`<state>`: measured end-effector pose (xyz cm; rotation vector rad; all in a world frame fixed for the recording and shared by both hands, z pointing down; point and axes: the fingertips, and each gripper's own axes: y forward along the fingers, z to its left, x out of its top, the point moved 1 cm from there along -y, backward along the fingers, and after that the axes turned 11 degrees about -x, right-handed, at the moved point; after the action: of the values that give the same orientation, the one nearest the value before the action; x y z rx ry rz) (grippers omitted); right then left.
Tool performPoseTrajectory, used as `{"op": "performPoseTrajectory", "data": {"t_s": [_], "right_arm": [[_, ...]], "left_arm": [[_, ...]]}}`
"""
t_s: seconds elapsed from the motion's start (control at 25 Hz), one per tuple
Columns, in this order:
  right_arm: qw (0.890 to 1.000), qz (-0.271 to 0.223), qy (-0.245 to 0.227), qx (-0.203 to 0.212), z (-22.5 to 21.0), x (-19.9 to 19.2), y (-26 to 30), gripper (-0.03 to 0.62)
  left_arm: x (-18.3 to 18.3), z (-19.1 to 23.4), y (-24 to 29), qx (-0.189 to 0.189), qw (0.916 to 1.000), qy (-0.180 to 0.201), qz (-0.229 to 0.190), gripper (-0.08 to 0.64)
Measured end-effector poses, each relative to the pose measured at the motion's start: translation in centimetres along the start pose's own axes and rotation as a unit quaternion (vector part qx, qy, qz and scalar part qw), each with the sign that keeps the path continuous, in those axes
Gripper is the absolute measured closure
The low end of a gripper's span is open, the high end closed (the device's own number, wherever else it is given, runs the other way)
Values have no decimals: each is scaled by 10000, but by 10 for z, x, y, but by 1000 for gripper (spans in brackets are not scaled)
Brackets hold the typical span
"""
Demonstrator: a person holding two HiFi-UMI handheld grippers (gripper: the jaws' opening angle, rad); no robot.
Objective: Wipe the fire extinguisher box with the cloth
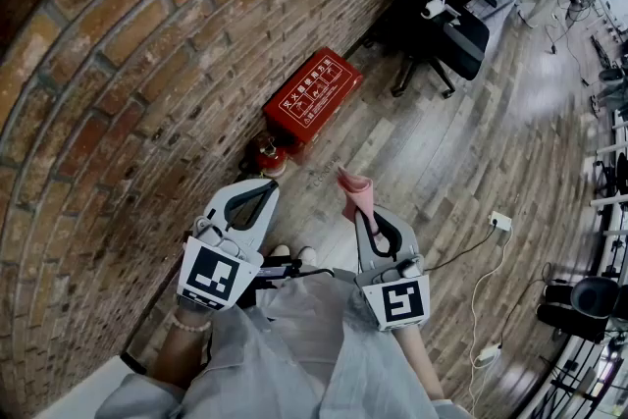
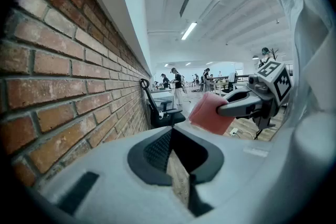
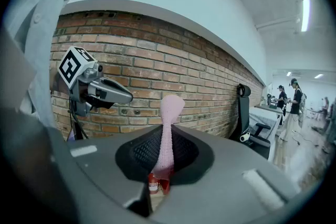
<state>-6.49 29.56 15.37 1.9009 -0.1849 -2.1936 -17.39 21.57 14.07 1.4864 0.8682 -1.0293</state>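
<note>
Left tool [image 1: 261,185]: jaws together, empty, held before the torso, pointing forward. Right tool [image 1: 367,215]: level alongside, clamped on pink cloth [image 1: 354,187]. Fire extinguisher box [image 1: 312,91]: on floor [image 1: 432,162] against brick wall [image 1: 118,64], ahead of both

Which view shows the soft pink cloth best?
The right gripper view: the pink cloth stands close-up between the jaws. The head view shows it small at the right gripper's tip; the left gripper view, side-on.
</note>
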Motion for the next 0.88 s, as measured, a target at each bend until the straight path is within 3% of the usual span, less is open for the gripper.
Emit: {"op": "performPoseTrajectory", "data": {"t_s": [0.4, 0.56, 0.88], "right_arm": [[10000, 9, 5, -18, 1, 0, 0, 566], [9997, 25, 250, -34, 2, 0, -1, 566], [9992, 34, 198, -335, 8, 0, -1, 566]], "left_arm": [[1, -1, 3, -52, 9999, -31, -84, 561], [0, -1, 2, -122, 9999, 42, 11, 561], [-7, 4, -2, -371, 9993, 86, -37, 561]]}}
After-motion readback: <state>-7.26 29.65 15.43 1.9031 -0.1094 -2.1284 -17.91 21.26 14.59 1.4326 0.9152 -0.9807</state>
